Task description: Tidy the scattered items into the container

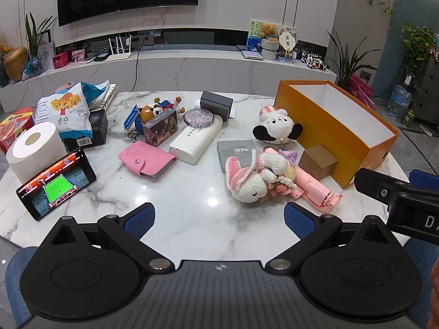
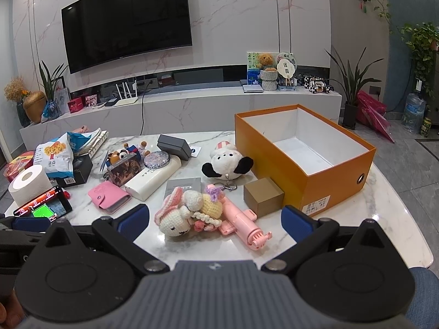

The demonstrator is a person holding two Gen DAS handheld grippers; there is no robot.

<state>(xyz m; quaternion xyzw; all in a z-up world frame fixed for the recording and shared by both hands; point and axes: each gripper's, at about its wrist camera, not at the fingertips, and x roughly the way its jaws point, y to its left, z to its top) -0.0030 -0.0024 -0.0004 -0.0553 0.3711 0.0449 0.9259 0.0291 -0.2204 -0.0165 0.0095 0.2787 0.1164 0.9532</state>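
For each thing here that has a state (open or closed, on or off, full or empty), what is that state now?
orange box: lid off, empty
left gripper: open, holds nothing
right gripper: open, holds nothing
phone: screen on, propped against the paper roll
television: screen dark
pink card wallet: snapped closed
snack bag: torn open at top

White marble table (image 2: 384, 205) carries orange box (image 2: 277, 164), toys, boxes.
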